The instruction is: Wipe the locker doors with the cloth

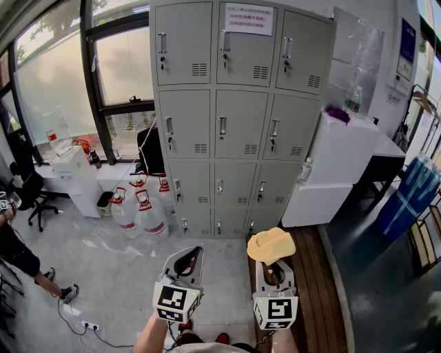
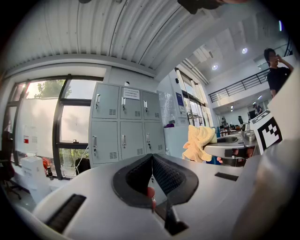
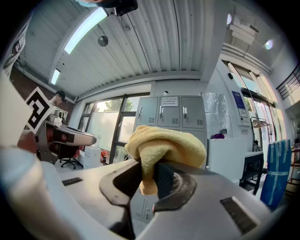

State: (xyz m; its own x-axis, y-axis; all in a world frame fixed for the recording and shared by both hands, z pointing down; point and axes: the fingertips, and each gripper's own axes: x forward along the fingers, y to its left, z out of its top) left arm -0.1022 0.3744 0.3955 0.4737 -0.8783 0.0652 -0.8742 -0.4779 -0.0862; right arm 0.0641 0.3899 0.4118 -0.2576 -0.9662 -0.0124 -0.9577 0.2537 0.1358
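— Your right hand-held gripper (image 1: 270, 261) sits closest, low in the head view. Its jaws are clamped on a bunched yellow terry cloth (image 1: 271, 245). Only one fold is pinched, and the bulk mushrooms above the tips.

— Your left hand-held gripper (image 1: 196, 251), just beside it, has its jaws pressed together with nothing between them. Everything hangs on that single pinch. Lean hard on a door and I'd expect the cloth to drag out.

— You're well apart from the tall grey metal locker bank (image 1: 238, 117), which stands across the concrete floor. By the look of it, no door has been wiped yet. Each door carries a small upright handle, and a loose fold could snag there.

— Watch the white paper notice (image 1: 249, 18) stuck on the top middle door as well. A careless pass might peel it off.

— As for containers, every locker compartment is shut, so you cannot tell what is inside.

— Clear plastic water jugs with red caps (image 1: 141, 214) stand on the floor just beside the locker's lower left corner. Whether they hold water I can't make out, but you could knock one over when you work the bottom-left doors.

— One more thing: a white power strip with its cable (image 1: 87, 325) lies on the floor to your left. It's a trip risk if you step that way.
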